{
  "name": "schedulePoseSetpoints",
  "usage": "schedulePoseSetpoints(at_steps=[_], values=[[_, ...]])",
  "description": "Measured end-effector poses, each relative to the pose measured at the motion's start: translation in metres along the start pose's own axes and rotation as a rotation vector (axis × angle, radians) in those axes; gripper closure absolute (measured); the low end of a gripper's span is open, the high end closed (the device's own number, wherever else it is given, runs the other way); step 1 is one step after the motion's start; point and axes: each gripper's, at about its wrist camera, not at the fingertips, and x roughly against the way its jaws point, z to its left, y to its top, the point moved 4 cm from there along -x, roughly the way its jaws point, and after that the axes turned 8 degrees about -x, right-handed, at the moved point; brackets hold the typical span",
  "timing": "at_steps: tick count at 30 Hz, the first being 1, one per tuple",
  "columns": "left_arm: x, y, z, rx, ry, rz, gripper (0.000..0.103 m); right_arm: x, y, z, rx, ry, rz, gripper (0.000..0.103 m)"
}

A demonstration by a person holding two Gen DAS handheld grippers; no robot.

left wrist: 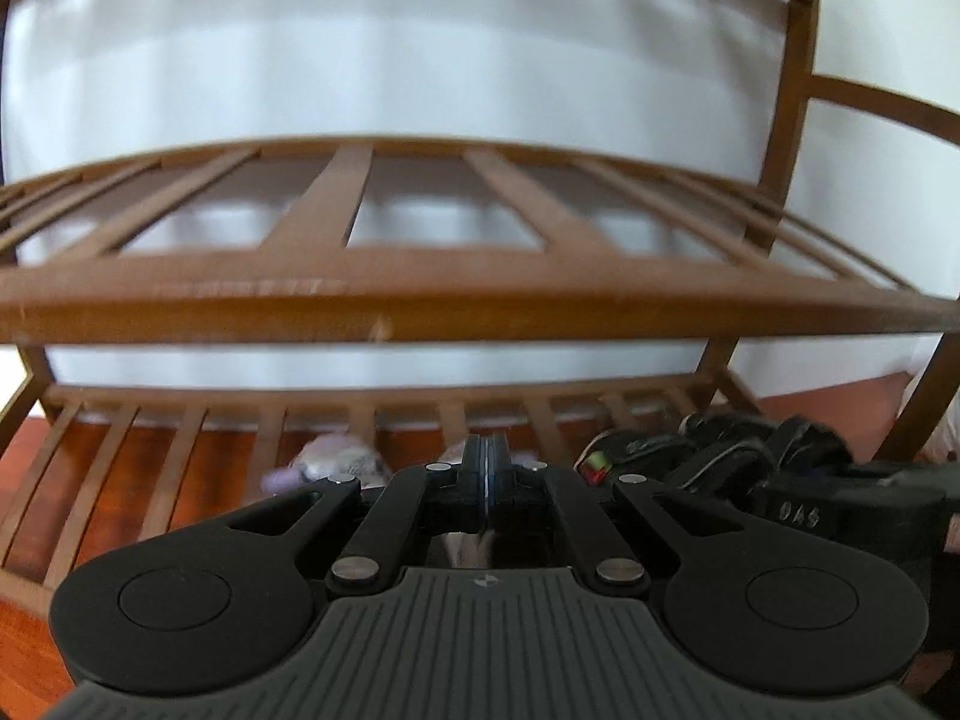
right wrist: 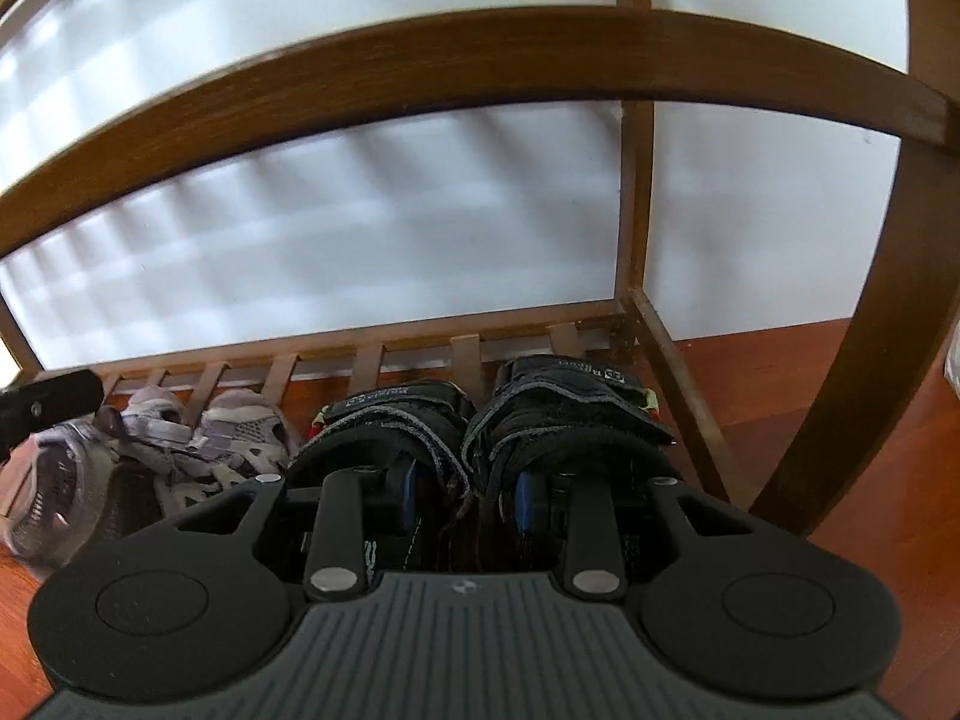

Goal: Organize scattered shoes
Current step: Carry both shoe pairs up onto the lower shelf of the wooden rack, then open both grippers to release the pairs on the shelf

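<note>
A brown wooden shoe rack (left wrist: 420, 294) fills the left wrist view, and its frame (right wrist: 420, 54) arches over the right wrist view. My left gripper (left wrist: 487, 474) is shut with its pads pressed together, over a pair of lilac sandals (left wrist: 336, 462) on the bottom shelf; whether it pinches one I cannot tell. My right gripper (right wrist: 465, 492) is open, its fingers straddling the inner edges of two black strapped sandals (right wrist: 480, 426) standing side by side at the right end of the bottom shelf. The lilac sandals (right wrist: 180, 444) lie to their left.
A white wall (right wrist: 360, 228) stands behind the rack. The floor (right wrist: 870, 480) is reddish wood. The rack's right post (right wrist: 888, 300) rises close beside the black sandals (left wrist: 720, 450). The other gripper's black body (left wrist: 840, 510) shows at the right of the left wrist view.
</note>
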Motion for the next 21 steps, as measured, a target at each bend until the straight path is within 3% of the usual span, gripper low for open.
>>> schedulePoseSetpoints(at_steps=[3,5,6,8,12,14,16,21], values=[[-0.002,-0.004,0.004,0.017,0.013,0.035,0.102,-0.002,0.0,0.002,0.027,-0.009,0.008,0.063],[-0.001,-0.006,0.007,0.033,0.022,0.062,0.101,0.001,0.0,0.003,0.042,-0.01,0.009,0.051],[-0.001,-0.006,0.007,0.038,0.026,0.073,0.099,0.004,0.0,0.004,0.052,-0.011,0.01,0.037],[0.002,-0.005,0.008,0.041,0.029,0.082,0.093,0.01,0.0,0.005,0.071,-0.011,0.012,0.033],[0.014,-0.006,0.008,0.041,0.028,0.087,0.065,0.026,-0.004,0.004,0.08,-0.004,0.021,0.028],[0.023,-0.007,0.008,0.039,0.028,0.083,0.059,0.038,-0.005,0.002,0.082,-0.001,0.017,0.025],[0.029,-0.009,0.008,0.037,0.03,0.086,0.045,0.05,-0.008,0.001,0.091,0.003,0.011,0.02],[0.044,-0.016,0.003,0.018,0.038,0.094,0.031,0.072,-0.017,-0.001,0.125,0.0,0.003,0.01]])
